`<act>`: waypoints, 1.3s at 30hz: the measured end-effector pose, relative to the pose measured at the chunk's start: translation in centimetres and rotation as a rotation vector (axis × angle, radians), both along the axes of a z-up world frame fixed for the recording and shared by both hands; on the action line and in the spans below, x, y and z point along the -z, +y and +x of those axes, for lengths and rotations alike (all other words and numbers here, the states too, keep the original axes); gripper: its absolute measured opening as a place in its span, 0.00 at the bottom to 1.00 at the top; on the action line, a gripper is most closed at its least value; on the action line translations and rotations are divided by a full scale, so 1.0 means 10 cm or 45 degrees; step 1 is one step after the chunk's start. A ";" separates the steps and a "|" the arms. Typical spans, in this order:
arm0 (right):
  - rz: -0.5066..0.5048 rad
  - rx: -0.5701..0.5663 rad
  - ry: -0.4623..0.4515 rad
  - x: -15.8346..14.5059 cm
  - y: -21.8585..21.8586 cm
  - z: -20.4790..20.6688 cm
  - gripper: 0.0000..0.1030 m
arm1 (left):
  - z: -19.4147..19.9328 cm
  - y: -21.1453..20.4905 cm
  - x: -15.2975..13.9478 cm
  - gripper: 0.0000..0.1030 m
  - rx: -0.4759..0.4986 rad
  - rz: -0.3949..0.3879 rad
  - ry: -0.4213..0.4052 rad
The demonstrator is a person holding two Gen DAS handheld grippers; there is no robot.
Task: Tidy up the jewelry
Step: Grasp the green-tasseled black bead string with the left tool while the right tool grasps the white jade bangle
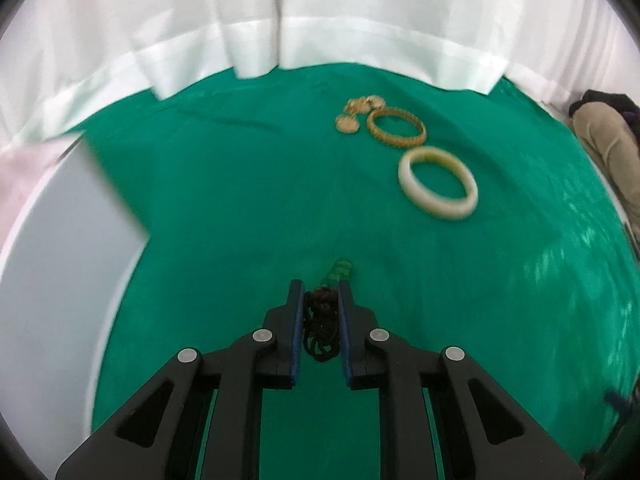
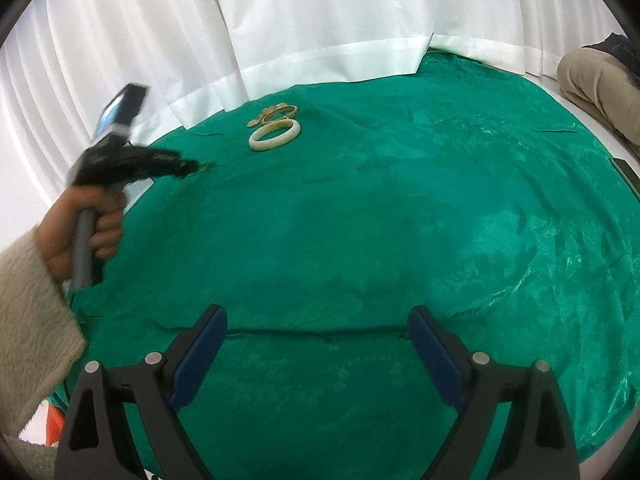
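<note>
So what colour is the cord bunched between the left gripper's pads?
Dark brown, nearly black; the cord shows best in the left wrist view.

Bright, even light — blurred, fisheye-warped edges

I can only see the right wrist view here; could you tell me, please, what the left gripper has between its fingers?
Observer: In the left wrist view the left gripper is shut on a bundle of dark cord.
Operator: Thank you. Is anything attached to that cord?
Observer: Something pale green shows just past the fingertips, too blurred to identify.
Operator: Understood. How is the gold jewelry behind the white bangle arranged?
Observer: A gold bangle lies flat just beyond the white bangle, with small gold disc pieces beside it on the green cloth.
</note>
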State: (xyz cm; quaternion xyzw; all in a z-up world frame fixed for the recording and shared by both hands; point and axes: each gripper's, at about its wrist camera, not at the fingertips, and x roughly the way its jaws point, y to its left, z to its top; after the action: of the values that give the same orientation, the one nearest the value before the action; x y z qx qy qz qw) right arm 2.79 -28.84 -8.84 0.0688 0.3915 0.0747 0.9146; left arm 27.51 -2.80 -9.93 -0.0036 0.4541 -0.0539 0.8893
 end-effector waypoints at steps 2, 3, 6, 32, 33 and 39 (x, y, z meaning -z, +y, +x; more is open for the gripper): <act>0.004 -0.018 0.004 -0.01 0.05 0.00 0.91 | -0.24 0.13 0.01 0.14 -0.022 0.001 0.028; 0.003 -0.030 0.005 -0.02 0.09 0.00 0.91 | -0.39 0.23 0.02 0.14 -0.041 -0.007 0.049; -0.002 -0.075 0.019 -0.04 0.20 0.02 0.91 | -0.71 0.38 0.04 0.14 -0.075 -0.026 0.077; -0.277 -0.432 0.129 -0.45 0.72 2.12 0.76 | -1.67 0.85 -0.01 0.66 -0.120 -0.171 -0.002; -0.309 -0.472 0.147 -0.40 0.83 2.24 0.70 | -1.69 0.87 -0.03 0.67 -0.121 -0.176 -0.005; -0.485 -0.554 0.236 -0.01 1.30 2.84 0.58 | -1.88 1.03 -0.05 0.75 -0.093 -0.159 0.008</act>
State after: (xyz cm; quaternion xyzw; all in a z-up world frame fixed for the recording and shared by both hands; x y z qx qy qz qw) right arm 31.19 -15.83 -8.73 -0.1829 0.4856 0.1874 0.8340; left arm 8.70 7.48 -9.42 -0.0756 0.4523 -0.0497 0.8873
